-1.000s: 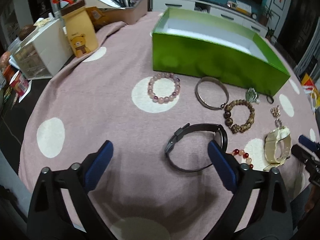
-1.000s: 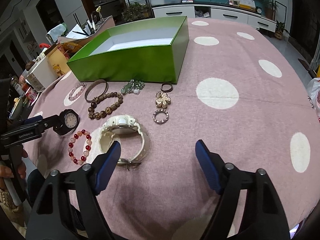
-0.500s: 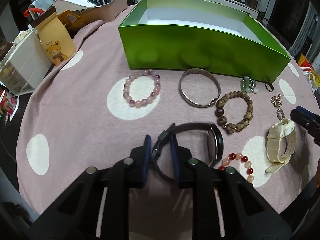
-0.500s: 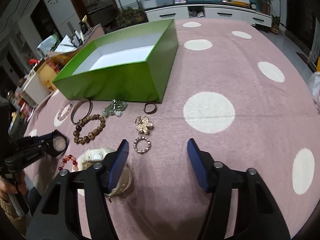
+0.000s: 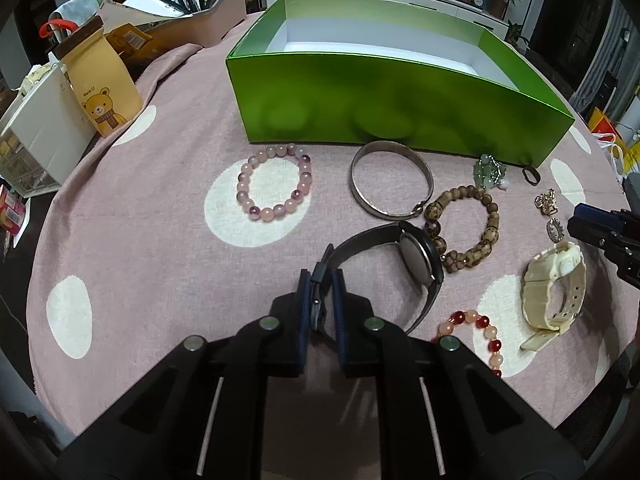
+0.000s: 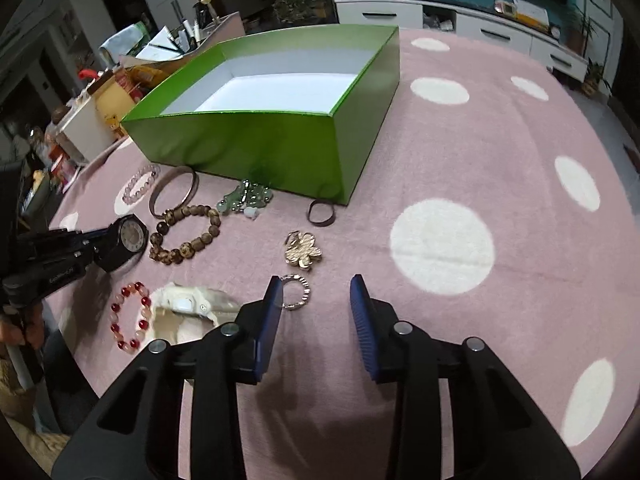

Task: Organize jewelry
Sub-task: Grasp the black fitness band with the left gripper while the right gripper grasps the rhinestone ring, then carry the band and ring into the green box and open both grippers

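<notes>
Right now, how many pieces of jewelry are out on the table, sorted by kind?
Watches: 2, black watch, cream watch
Beaded bracelets: 3
Metal bangle: 1
Rings: 2
Green bead cluster: 1
Gold flower brooch: 1
Total: 10

Bear-print pouch (image 5: 103, 90) beside white drawer unit (image 5: 38, 140); pen tray (image 5: 200, 12) behind; pink dotted tablecloth (image 6: 500, 168)

Left wrist view looks down low over the surface (image 5: 132, 248), facing the green box's (image 5: 384, 116) long wall, close. Right wrist view sits right of it, angled toward the box (image 6: 256, 148) corner. Both share box and the jewelry before it.
</notes>
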`<state>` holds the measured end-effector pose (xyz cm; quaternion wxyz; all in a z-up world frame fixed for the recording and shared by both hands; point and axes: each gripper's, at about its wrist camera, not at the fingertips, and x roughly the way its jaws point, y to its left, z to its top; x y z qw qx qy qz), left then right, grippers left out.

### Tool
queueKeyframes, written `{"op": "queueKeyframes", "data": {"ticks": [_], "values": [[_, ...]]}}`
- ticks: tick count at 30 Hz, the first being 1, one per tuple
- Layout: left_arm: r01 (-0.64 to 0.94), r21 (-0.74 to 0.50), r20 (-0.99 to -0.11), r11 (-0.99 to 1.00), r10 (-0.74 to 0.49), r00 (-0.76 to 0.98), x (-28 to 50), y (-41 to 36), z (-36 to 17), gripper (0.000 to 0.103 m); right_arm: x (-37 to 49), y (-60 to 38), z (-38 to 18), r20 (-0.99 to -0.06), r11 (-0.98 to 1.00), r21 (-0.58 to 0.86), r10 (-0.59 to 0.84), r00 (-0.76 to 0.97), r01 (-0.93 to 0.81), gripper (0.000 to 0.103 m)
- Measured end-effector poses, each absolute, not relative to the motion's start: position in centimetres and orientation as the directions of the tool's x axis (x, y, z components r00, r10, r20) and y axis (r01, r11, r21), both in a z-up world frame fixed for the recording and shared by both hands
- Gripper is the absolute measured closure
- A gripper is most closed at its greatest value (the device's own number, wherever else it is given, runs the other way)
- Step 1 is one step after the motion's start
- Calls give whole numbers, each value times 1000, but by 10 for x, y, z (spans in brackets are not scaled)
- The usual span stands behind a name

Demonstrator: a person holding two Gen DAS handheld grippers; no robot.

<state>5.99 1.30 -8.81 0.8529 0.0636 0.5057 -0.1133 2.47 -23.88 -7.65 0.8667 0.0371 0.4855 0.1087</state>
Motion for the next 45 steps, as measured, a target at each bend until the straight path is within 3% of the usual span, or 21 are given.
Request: {"op": "queueKeyframes", "data": {"ticks": [9,13,26,45], "values": [[267,-8,-876,964,-136,463,61,10,-88,93,27,-213,-86,-838,968,54,177,516,-244,69],[262,-7,-870,965,-135,473,61,9,-88,93,28,-208,-86,-832,970,26,155,532,-243,81],[247,-56,-845,967,-178,505,59,12,-68,96,19,-221,-53,-769,969,193,247,590,-154,82],[257,-62,-743,964,-216,633,89,5,5,96,33,-212,4,-663,960,200,280,695,-196,82]]}}
